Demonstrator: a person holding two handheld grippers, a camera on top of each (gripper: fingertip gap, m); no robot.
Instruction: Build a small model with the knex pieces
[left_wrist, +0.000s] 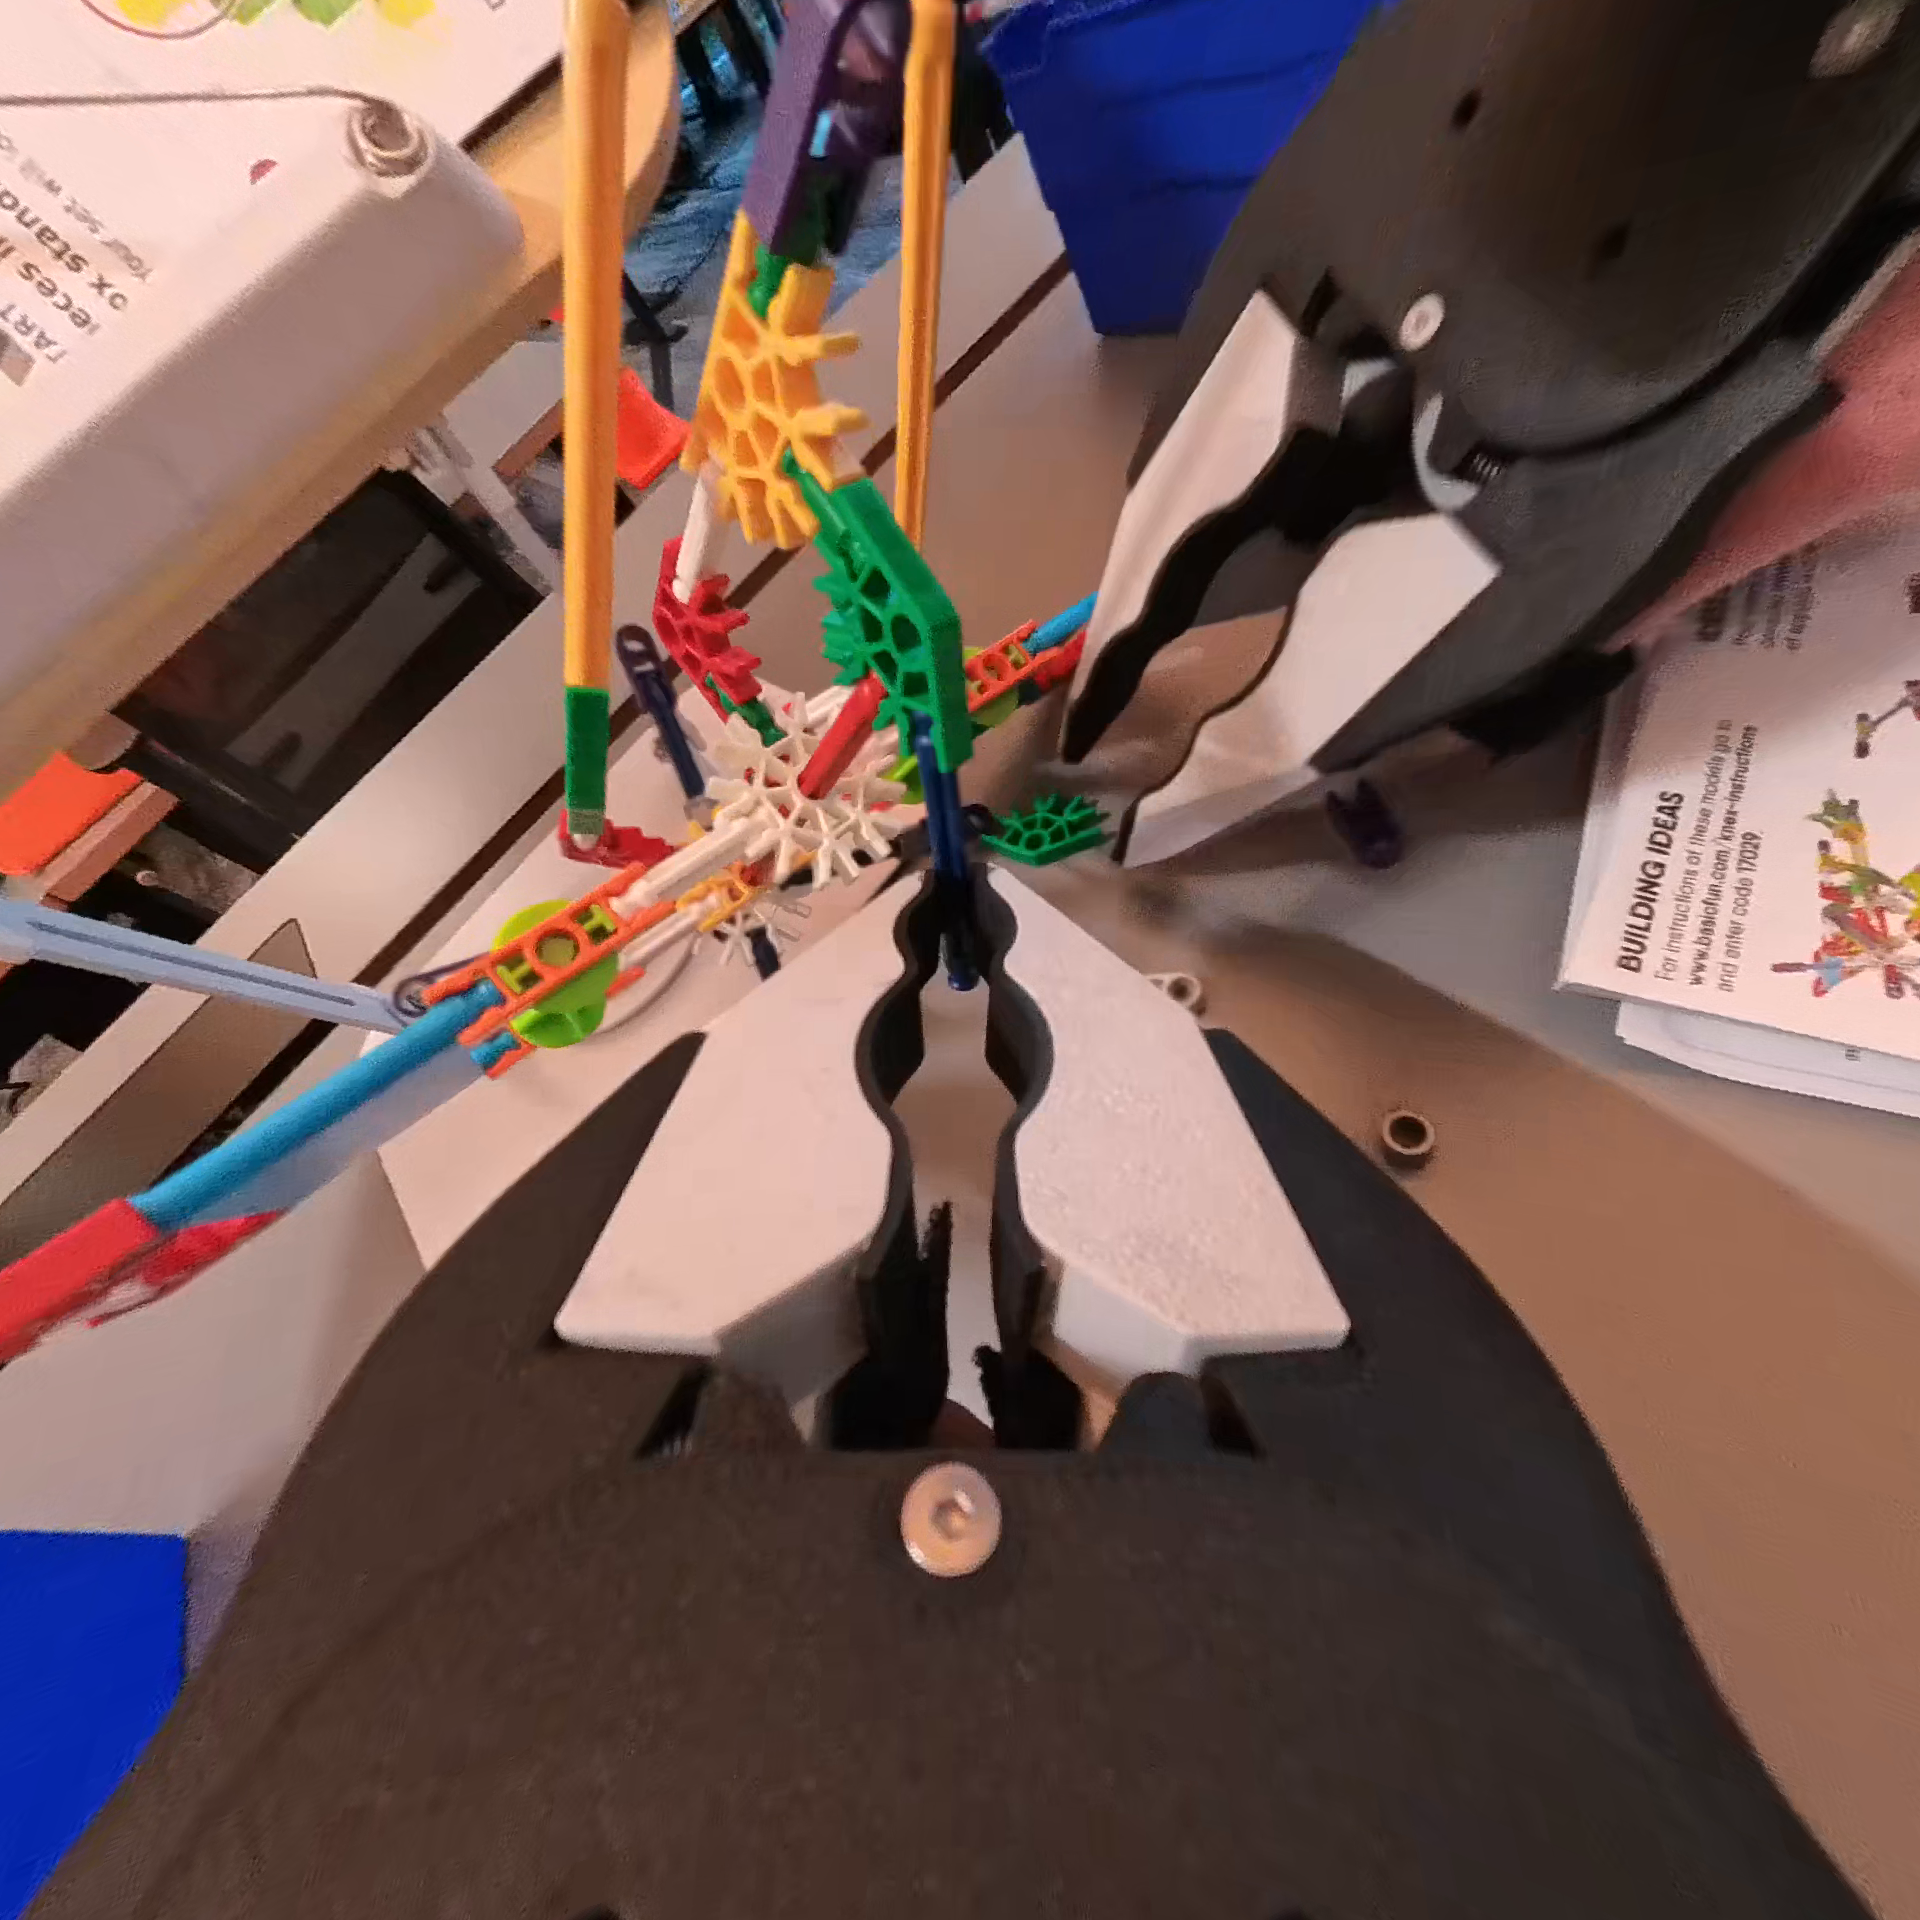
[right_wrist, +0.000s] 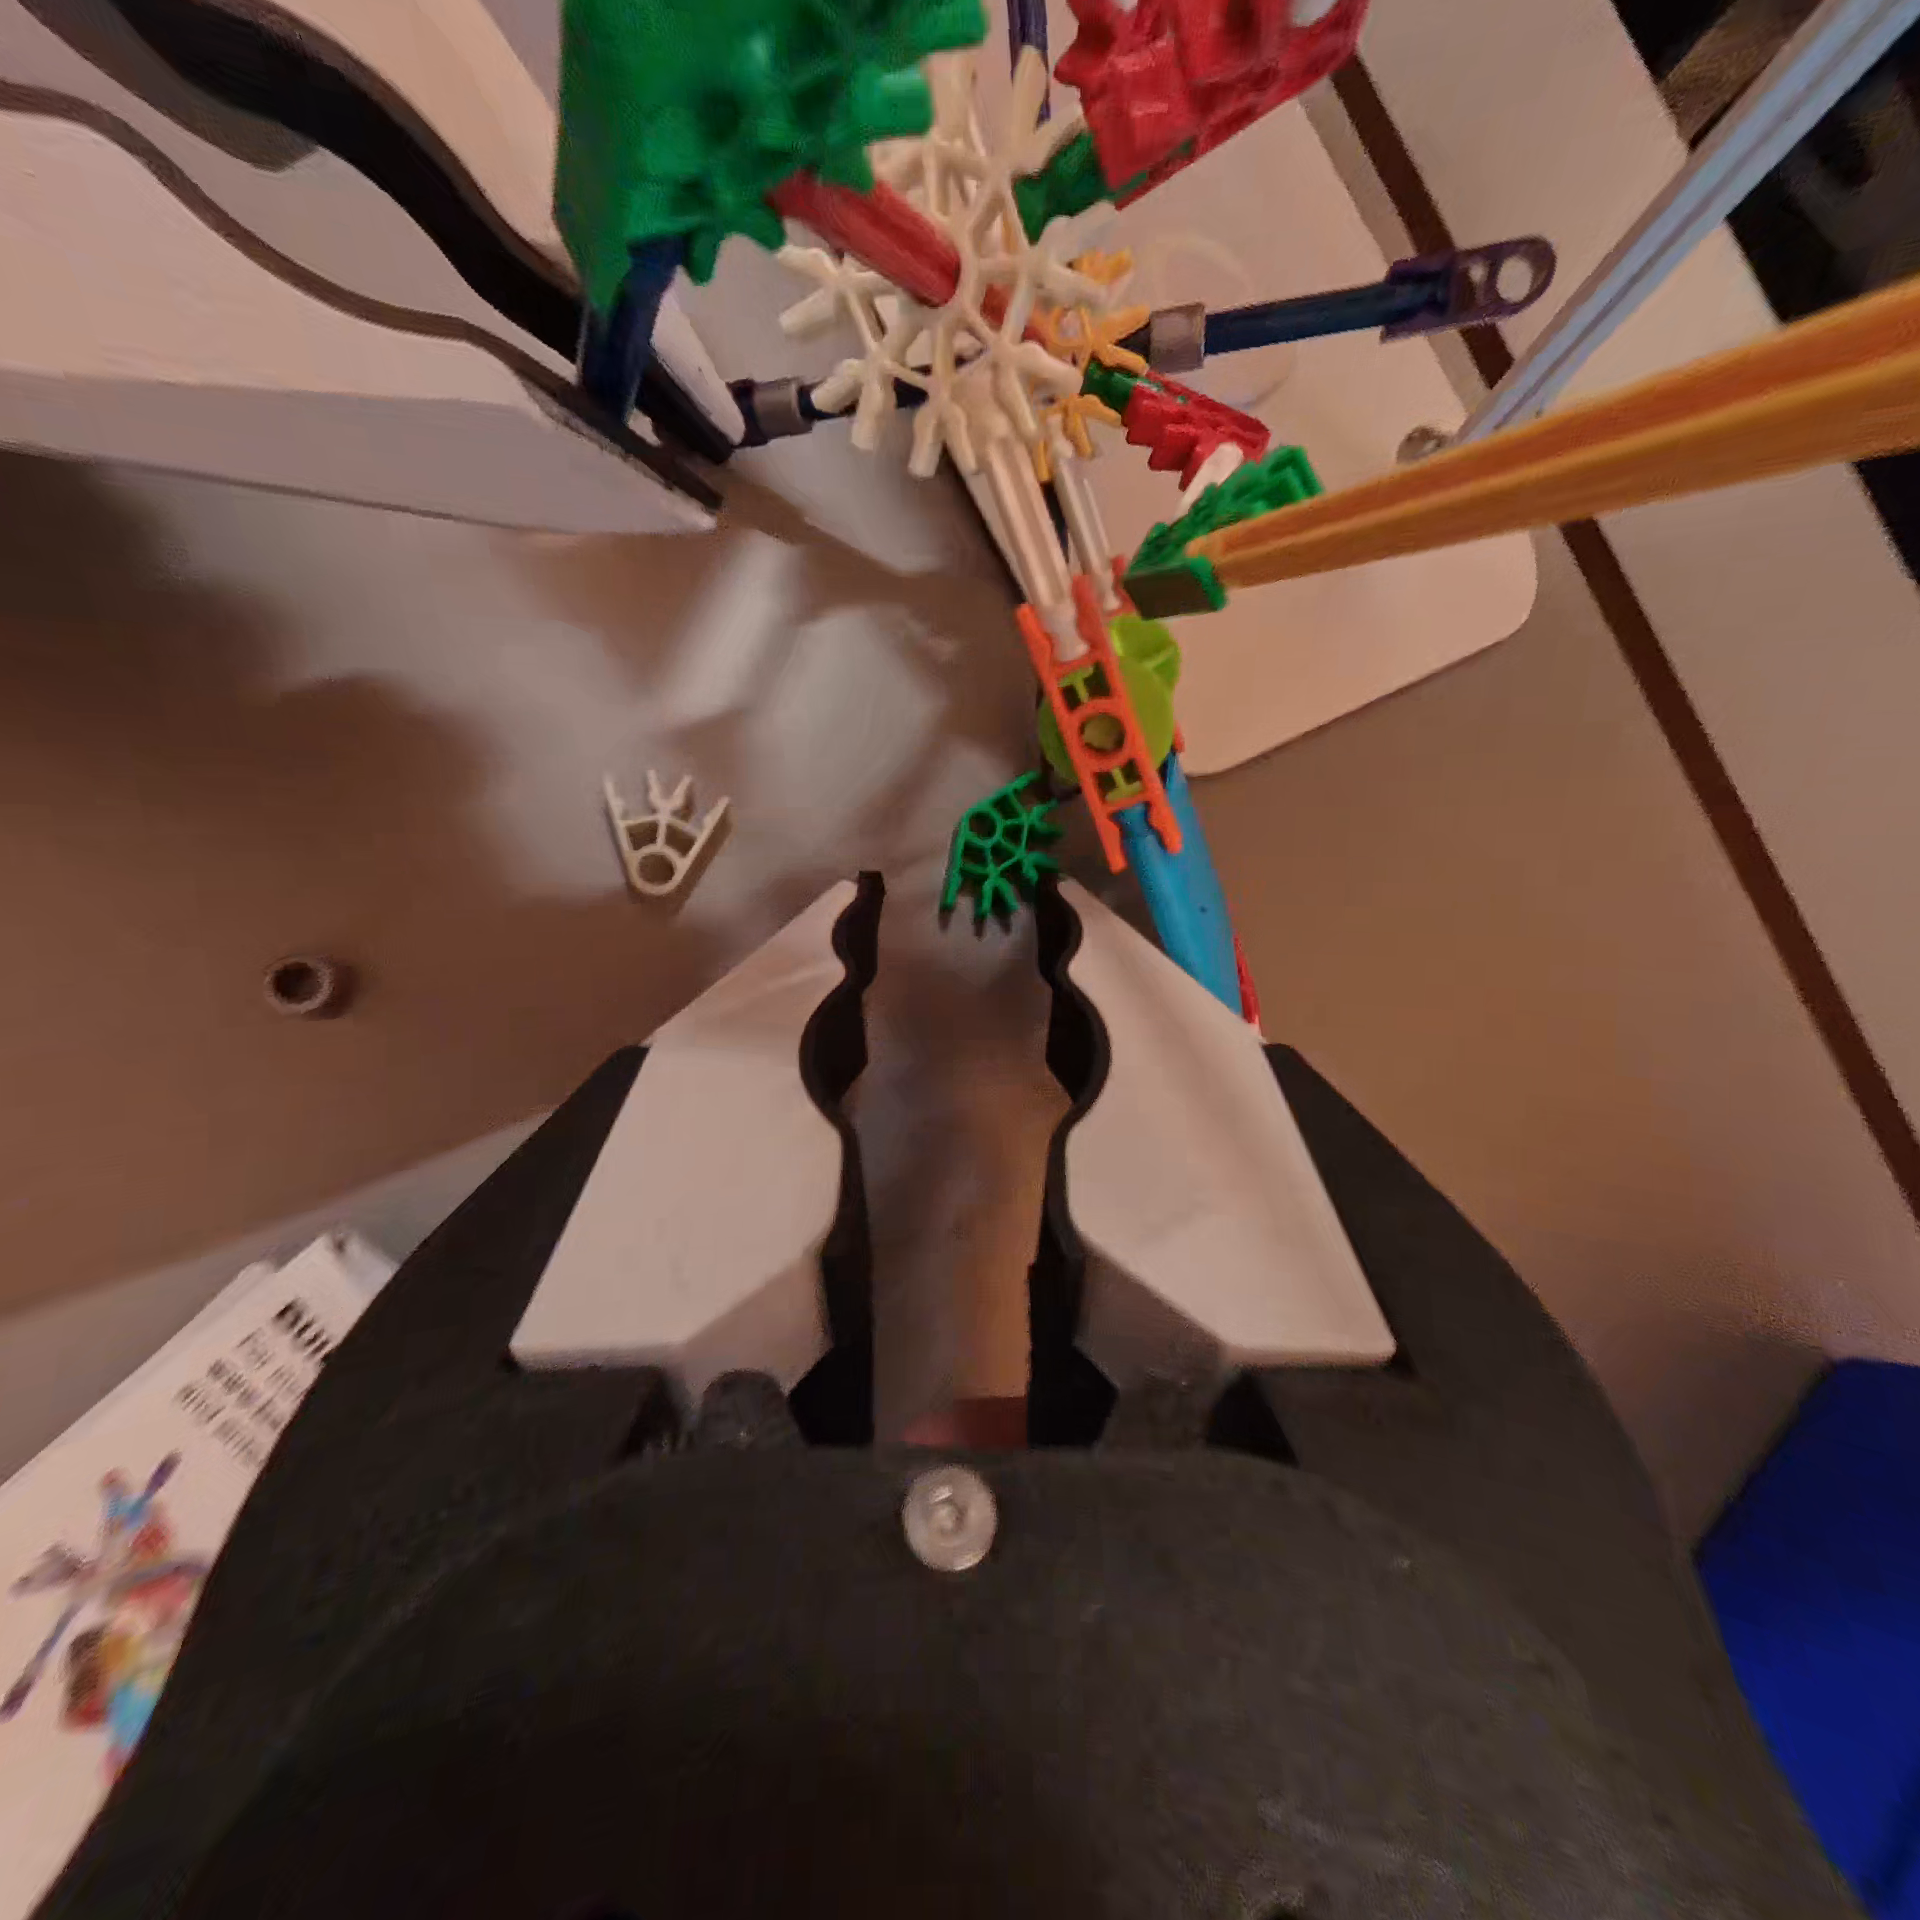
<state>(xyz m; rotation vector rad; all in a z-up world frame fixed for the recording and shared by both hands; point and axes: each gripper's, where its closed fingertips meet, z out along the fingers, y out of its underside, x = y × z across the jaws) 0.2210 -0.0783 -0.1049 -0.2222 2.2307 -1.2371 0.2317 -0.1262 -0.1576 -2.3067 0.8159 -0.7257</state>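
The left gripper (left_wrist: 951, 914) pinches a dark blue rod (left_wrist: 943, 821) of the toy model (left_wrist: 800, 800) on the table (left_wrist: 1455, 987), while the right gripper (right_wrist: 956, 894) gapes empty beside a loose green connector (right_wrist: 997, 842), and only its view shows a white connector (right_wrist: 665, 842).

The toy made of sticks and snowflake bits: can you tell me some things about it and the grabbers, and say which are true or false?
1. The left gripper pinches a dark blue rod. True.
2. The right gripper holds the loose green piece. False: its jaws are open, the piece lies just ahead of them.
3. A white snowflake piece sits mid-model. True.
4. The white piece on the table is clipped to the model. False: it lies alone.
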